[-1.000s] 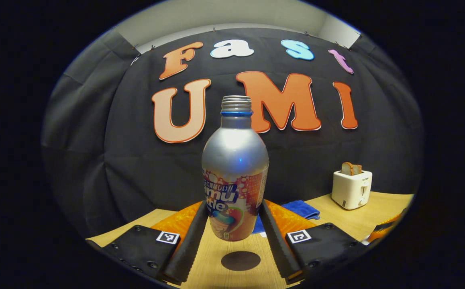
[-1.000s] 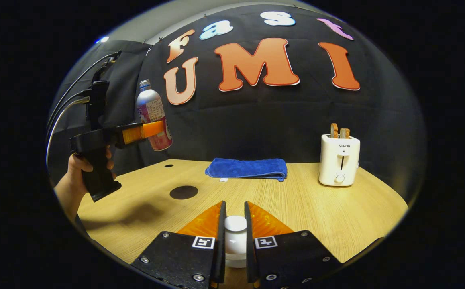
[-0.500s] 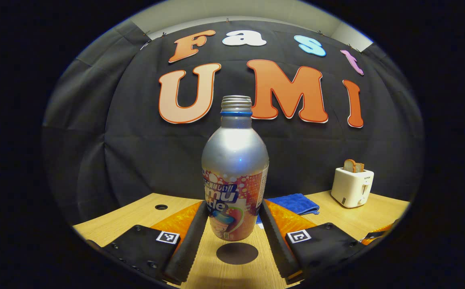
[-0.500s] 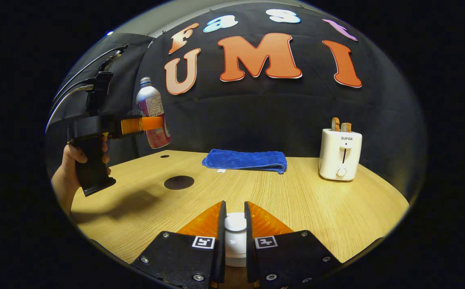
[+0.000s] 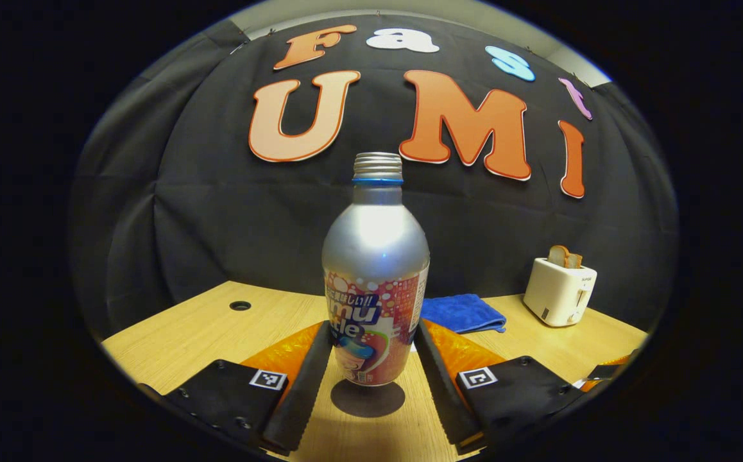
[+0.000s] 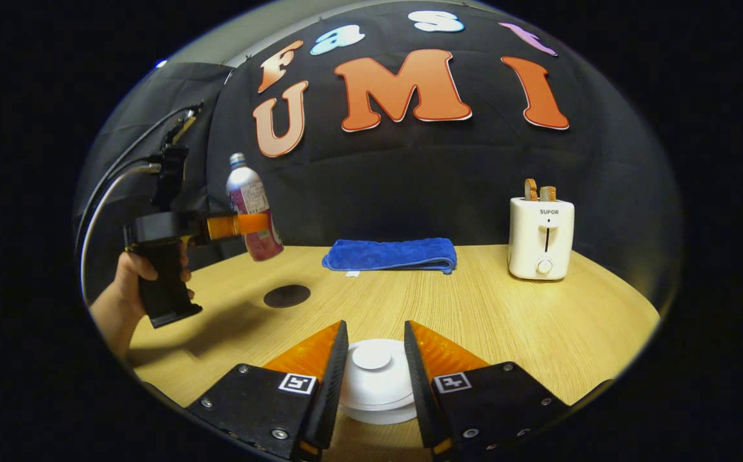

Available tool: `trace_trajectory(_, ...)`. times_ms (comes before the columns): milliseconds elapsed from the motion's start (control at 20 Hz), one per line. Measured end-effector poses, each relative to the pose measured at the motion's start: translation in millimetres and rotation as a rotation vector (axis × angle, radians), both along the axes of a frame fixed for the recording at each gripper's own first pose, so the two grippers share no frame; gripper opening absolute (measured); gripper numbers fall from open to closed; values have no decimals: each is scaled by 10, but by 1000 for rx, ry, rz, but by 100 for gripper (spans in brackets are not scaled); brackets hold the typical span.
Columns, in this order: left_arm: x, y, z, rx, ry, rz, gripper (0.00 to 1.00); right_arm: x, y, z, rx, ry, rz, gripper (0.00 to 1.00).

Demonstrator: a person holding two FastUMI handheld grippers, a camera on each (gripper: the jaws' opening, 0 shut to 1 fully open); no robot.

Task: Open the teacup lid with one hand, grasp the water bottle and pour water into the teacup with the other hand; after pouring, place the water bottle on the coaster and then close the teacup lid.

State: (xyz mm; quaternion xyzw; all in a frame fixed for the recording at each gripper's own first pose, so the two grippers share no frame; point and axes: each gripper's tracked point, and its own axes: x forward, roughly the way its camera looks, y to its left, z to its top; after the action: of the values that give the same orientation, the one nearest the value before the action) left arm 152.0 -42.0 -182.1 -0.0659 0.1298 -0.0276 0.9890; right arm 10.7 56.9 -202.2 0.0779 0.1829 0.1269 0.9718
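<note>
- Left gripper (image 5: 371, 359) has its fingers clamped on both sides of the bottle (image 5: 375, 282), low on the label. Bottle sits dead centre of the left gripper view, upright, no cap on
- Right under the bottle there's the dark round coaster (image 5: 367, 398) on the counter (image 5: 217, 321). Can't tell if the base touches it or hangs just above
- In the right gripper view that same bottle (image 6: 253, 205) is at middle left, tilted a bit, gripped by the left gripper (image 6: 243, 224) with a hand (image 6: 129, 282) on its handle. From here the coaster (image 6: 287, 296) lies lower and to the right of the bottle, on the counter (image 6: 506, 321)
- Right gripper (image 6: 371, 378) at bottom centre: fingers spread apart, one each side of the white lid (image 6: 375, 378), with a gap to its knob. Whether they touch the lid's wider edge, can't tell. The cup under it isn't clear
- Further back: blue towel (image 6: 391, 255) folded at centre, white toaster (image 6: 541, 237) with bread in it on the right
</note>
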Motion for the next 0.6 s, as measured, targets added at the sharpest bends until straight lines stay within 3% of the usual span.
trace_trajectory(250,55,16,-276,-33,70,6,81,-2,-86,265,68,-43,-10,64)
trace_trajectory(300,60,5,-357,-39,89,4,81,-9,-121,300,70,-53,-16,63)
trace_trajectory(350,62,0,-420,-44,108,0,82,-3,-162,341,68,-62,-23,70)
trace_trajectory(600,72,-41,-677,-42,173,-8,82,34,-313,439,41,-88,-45,72)
